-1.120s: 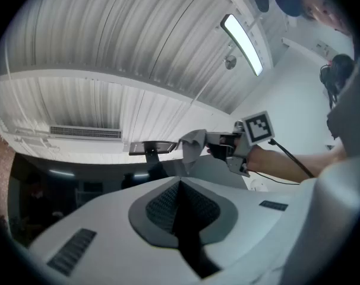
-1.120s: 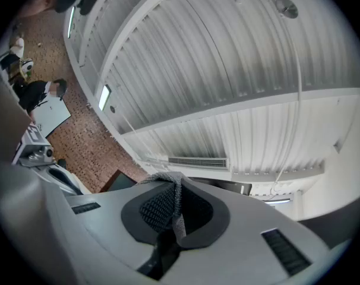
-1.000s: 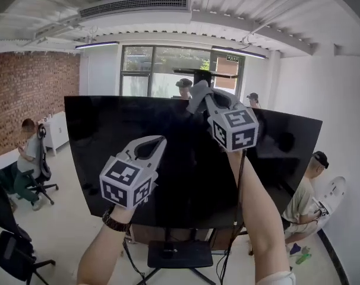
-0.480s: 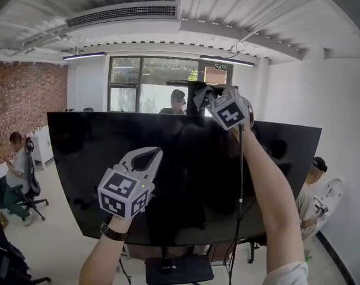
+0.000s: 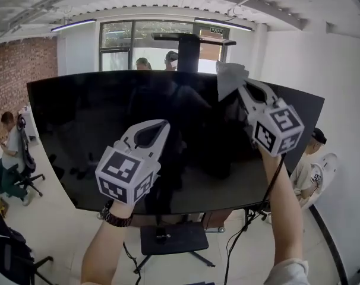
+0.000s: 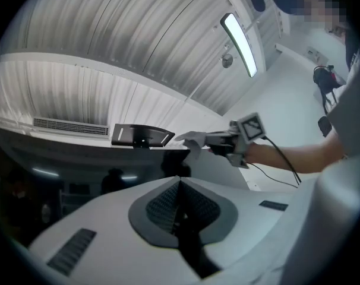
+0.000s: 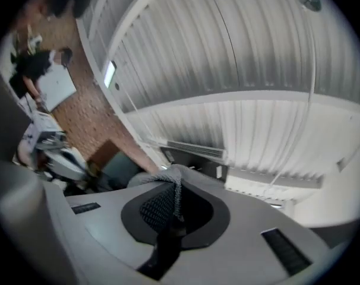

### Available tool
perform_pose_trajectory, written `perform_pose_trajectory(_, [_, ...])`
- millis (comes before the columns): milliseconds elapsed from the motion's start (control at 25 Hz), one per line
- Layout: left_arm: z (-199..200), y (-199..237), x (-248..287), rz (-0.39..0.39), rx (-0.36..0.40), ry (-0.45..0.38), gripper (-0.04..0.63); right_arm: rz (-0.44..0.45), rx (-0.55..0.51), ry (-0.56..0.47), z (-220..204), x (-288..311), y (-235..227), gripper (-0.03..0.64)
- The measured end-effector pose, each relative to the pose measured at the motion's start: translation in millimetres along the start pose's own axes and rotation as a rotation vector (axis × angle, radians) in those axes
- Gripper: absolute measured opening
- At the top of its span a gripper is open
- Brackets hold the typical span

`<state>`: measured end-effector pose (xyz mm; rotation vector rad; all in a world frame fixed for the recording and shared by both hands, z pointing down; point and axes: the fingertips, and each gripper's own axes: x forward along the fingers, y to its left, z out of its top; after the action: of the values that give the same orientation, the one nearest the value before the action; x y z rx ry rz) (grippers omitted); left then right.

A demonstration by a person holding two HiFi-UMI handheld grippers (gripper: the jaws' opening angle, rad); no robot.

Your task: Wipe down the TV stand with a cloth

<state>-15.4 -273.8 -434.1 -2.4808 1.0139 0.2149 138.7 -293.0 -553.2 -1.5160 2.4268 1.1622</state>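
A big black TV (image 5: 109,129) is seen in the head view. The cloth (image 5: 229,77) is held up at the top edge of the TV, toward its right end. It is clamped in the right tool (image 5: 239,88), and the jaws are closed on it. In the right gripper view the cloth (image 7: 163,174) is seen bunched between the tips of the right tool (image 7: 174,181). It cannot be told if the cloth is pressed on the TV.

The left tool (image 5: 158,128) is held up in front of the TV, near the middle of the screen. In the left gripper view the jaws of the left tool (image 6: 179,180) are pressed together, and nothing is held between them. Past them, the cloth (image 6: 192,139) is seen at the top edge of the TV.

The stand (image 5: 171,239) is found under the TV, on the floor (image 5: 67,230). A dark flat base is seen there. A cable (image 5: 269,195) is hung from the right arm, in front of the TV's lower right part.

A seated person (image 5: 10,153) is seen to the left of the TV, and another (image 5: 313,159) to its right.
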Motion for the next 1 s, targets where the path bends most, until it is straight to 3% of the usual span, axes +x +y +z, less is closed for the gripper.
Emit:
perform_pose_trajectory(80, [-43.1,-25.1,-4.4,-0.020,-0.027,0.022,0.023,0.108,0.046,-0.046,-45.6,-59.3,87.5,0.003])
perform_pose_trajectory(160, [-100.0,-54.4,-5.2,-0.052,-0.038,0.048,0.023,0.131,0.123,-0.016,-116.6,-106.9,152.3,0.003])
perform_pose_trajectory(360, [-245.5,-135.0,1.0,-0.093,-0.091,0.176,0.023,0.028,0.396,0.195,-319.2,-192.0,244.2,0.003])
perform_pose_trajectory(480, [-347.7,-176.2,-39.2,-0.061,-0.118,0.235,0.023,0.016,0.496,0.278,-421.4,-241.6,296.3,0.003])
perform_pose_trajectory(680, [-549.8,-201.8,-109.3,0.073,-0.266,0.330,0.023,-0.054,0.567,0.326,-590.7,-290.6,356.8,0.003])
perform_pose_trajectory(840, [-672.7,-212.6,-145.4,0.140,-0.247,0.343,0.023,-0.105,0.540,0.293,-693.9,-288.4,387.6,0.003])
perform_pose_trajectory(1000, [-755.6,-227.7,-167.5,0.170,-0.221,0.326,0.023,-0.120,0.483,0.253,-764.1,-268.2,398.0,0.003])
